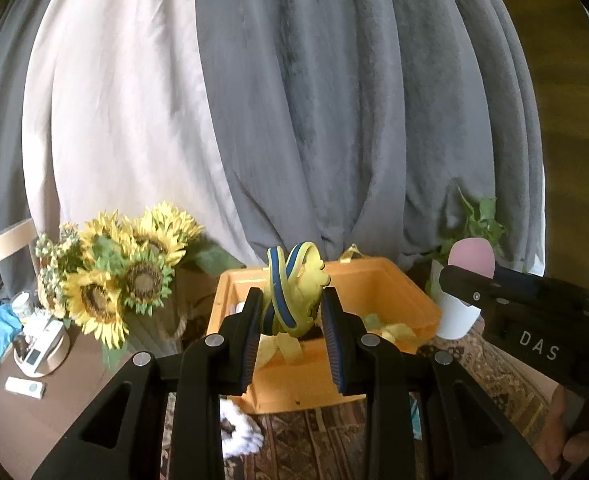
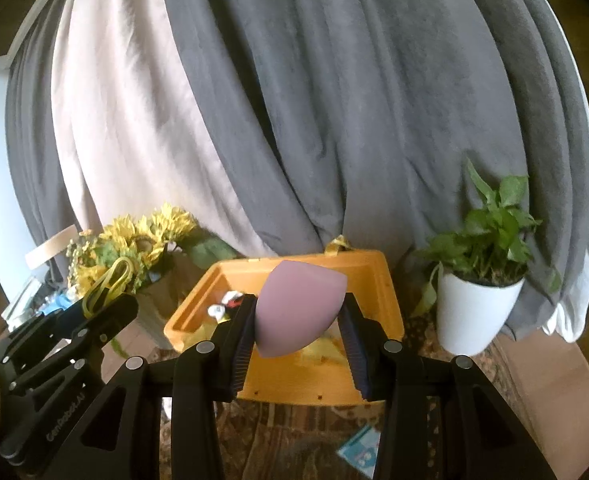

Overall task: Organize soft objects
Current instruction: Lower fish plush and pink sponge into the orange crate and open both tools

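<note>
The left gripper (image 1: 292,312) is closed on a yellow and blue band (image 1: 290,288), holding it up over the near edge of the orange box (image 1: 406,292). The right gripper (image 2: 299,320) pinches a pink sponge (image 2: 294,312) above the same box. Both seem raised for dropping into the box, which stands on the rug (image 1: 506,384) between the sunflowers (image 1: 126,268) and the potted plant (image 2: 478,280).
</note>
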